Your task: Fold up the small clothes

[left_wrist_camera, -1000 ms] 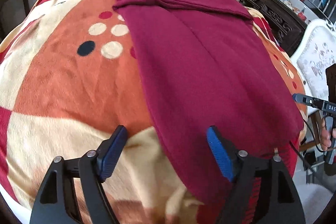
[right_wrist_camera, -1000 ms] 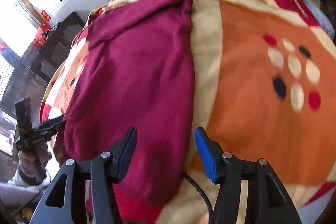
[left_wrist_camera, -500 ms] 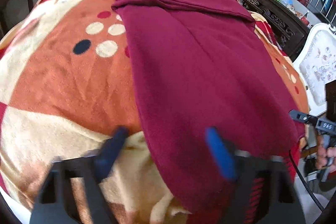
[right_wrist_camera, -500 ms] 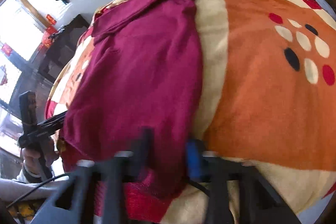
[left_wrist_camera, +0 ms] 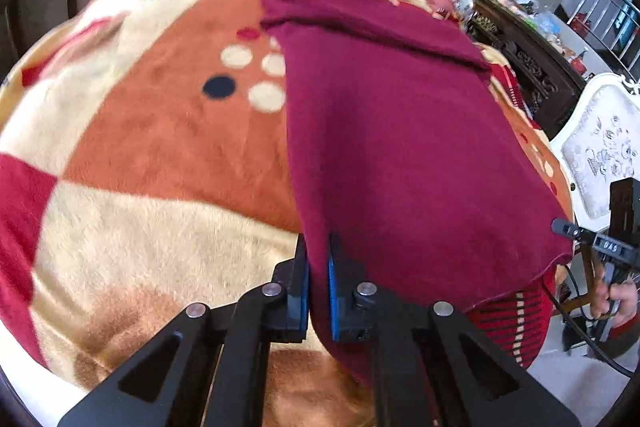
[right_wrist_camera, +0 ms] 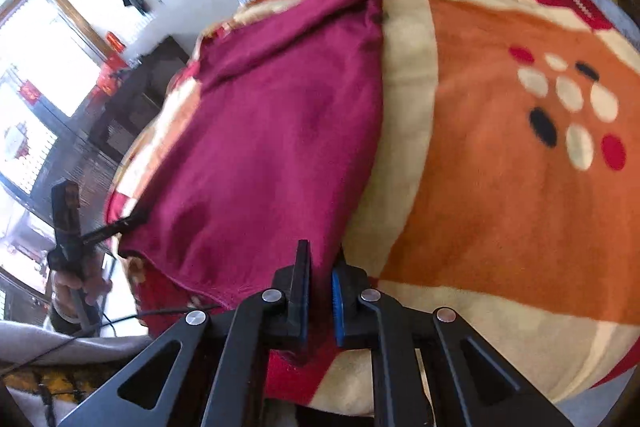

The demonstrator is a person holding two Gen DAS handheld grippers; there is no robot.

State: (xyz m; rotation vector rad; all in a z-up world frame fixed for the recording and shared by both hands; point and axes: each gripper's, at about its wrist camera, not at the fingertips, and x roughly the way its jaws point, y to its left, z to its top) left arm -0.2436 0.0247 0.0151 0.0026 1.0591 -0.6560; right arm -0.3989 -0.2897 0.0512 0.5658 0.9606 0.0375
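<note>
Both pairs of fingers, wide apart a second earlier, had closed onto the maroon garment by this moment. It lay flat on the bed's fleece blanket, its long axis running straight away from you, its far end already turned over in a band. You had the left gripper pinched on the near left corner, cloth filling the narrow gap between its blue-padded fingers. The right gripper gripped the near right corner the same way. So the whole length lay ahead of both grips, neither hand nearer than the other; the next fold probably meant carrying that near hem forward toward the far band. The garment looked soft, thick, matte and limp, likely to sag between your grips. The blanket was plush, in orange, cream and red blocks with dots. Dark wooden furniture and a white chair stood beside the bed.
</note>
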